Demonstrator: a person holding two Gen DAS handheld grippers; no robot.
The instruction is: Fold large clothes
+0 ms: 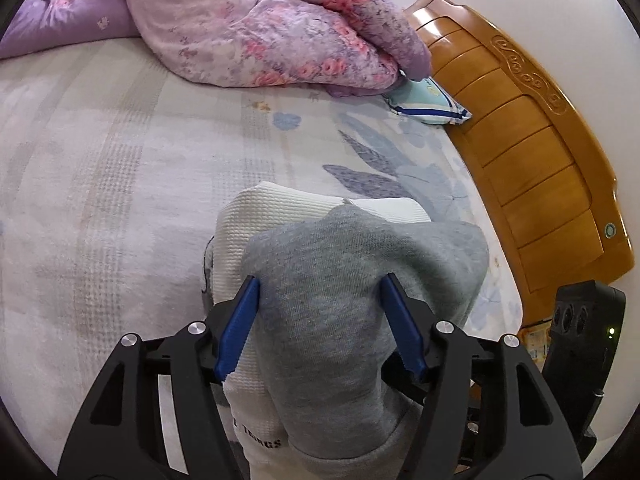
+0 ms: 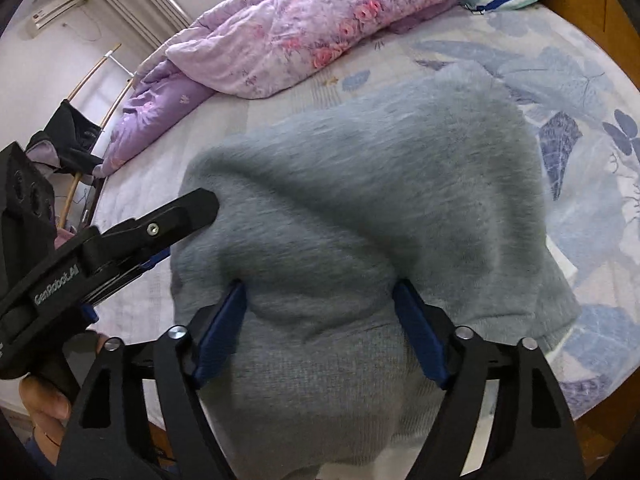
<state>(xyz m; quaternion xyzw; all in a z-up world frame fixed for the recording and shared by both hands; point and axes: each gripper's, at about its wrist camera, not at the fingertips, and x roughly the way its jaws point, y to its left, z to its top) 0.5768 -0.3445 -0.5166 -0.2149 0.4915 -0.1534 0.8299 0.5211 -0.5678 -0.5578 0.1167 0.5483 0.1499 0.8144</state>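
Observation:
A grey and white sweatshirt (image 1: 340,264) lies bunched on the bed, grey fabric draped over a white ribbed part (image 1: 280,208). My left gripper (image 1: 318,286) stands open with grey cloth lying between its blue fingers (image 1: 240,320). In the right wrist view the same grey sweatshirt (image 2: 380,200) fills the middle, blurred. My right gripper (image 2: 320,292) is open too, with cloth between its blue fingers (image 2: 420,336). The left gripper's black body (image 2: 120,240) shows at the left there, held by a hand.
The bed has a pale sheet (image 1: 100,180) with blue leaf prints. A pink floral quilt (image 1: 260,28) and a small pillow (image 1: 428,100) lie at the far end. A wooden headboard (image 1: 540,140) runs along the right. A window and air conditioner (image 2: 52,12) are on the far wall.

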